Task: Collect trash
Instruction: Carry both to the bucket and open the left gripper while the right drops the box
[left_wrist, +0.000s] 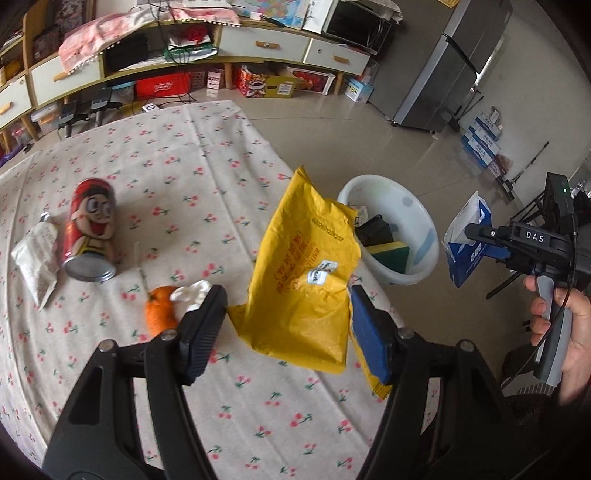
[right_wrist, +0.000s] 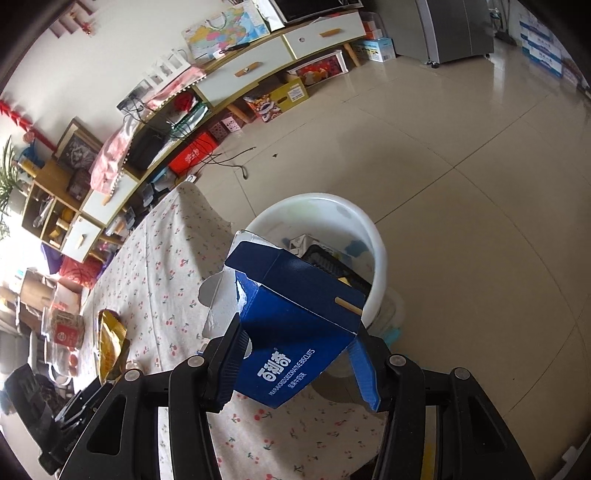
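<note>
**Two Wrappers Held Near the White Bin**

In the left wrist view, a silver sachet (left_wrist: 37, 260) and a red cartoon can (left_wrist: 92, 230) lying on its side were seen at the far left of the cherry-print tablecloth (left_wrist: 207, 177), with an orange (left_wrist: 159, 308) and a crumpled tissue (left_wrist: 192, 291) just beside the near finger. The left gripper (left_wrist: 288, 317) was clamped on a yellow snack bag (left_wrist: 306, 273), held up above the table edge. The white bin (left_wrist: 388, 229) stood on the floor to the right, with sponges inside. Only this view showed the hand (left_wrist: 569, 332) on the right gripper's handle.

In the right wrist view, the right gripper (right_wrist: 299, 358) was closed on a torn blue biscuit box (right_wrist: 295, 325), held over the table's edge in front of the bin (right_wrist: 373, 236). The cabinet (right_wrist: 240, 74) along the wall was seen more fully here.
</note>
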